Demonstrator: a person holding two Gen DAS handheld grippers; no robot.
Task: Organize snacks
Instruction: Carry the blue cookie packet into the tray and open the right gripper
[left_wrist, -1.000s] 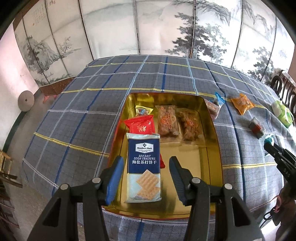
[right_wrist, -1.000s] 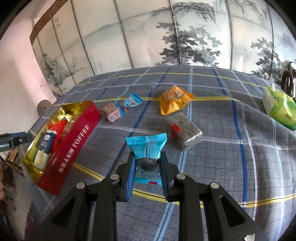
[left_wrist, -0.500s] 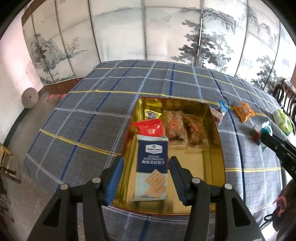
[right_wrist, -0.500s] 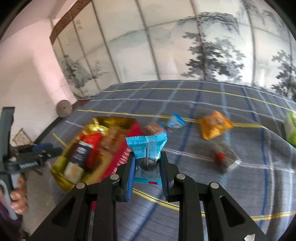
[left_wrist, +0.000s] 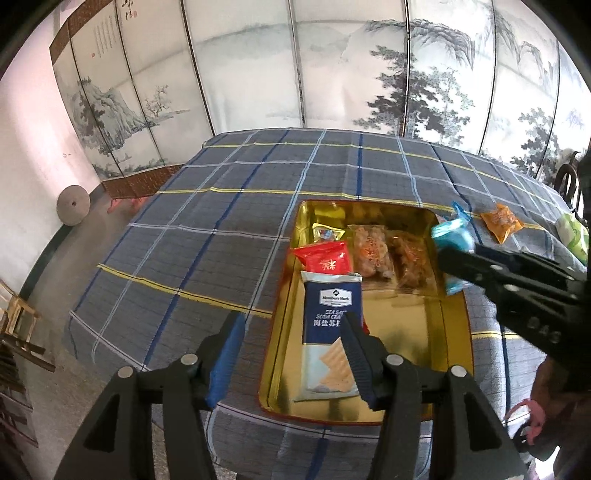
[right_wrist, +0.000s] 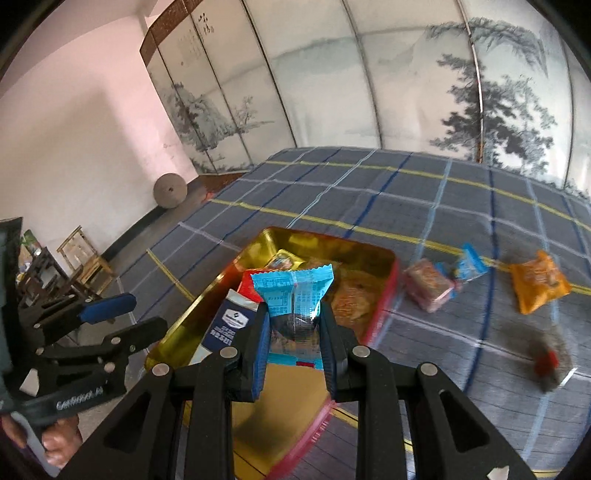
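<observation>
Black gripper (right_wrist: 291, 354) frame, blue finger pads (right_wrist: 260, 354), silver screws (right_wrist: 360, 352)

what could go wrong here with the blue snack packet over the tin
1. The right gripper pinches the blue packet by its lower half only, so the packet could tilt or slip out before it is over a bare spot.
2. The gold tin already holds the cracker pack and other snacks; a drop at the crowded far end may land on top of them.
3. The left gripper, its jaws opening with nothing between them, hangs at the tin's near edge and could get in the way.
</observation>
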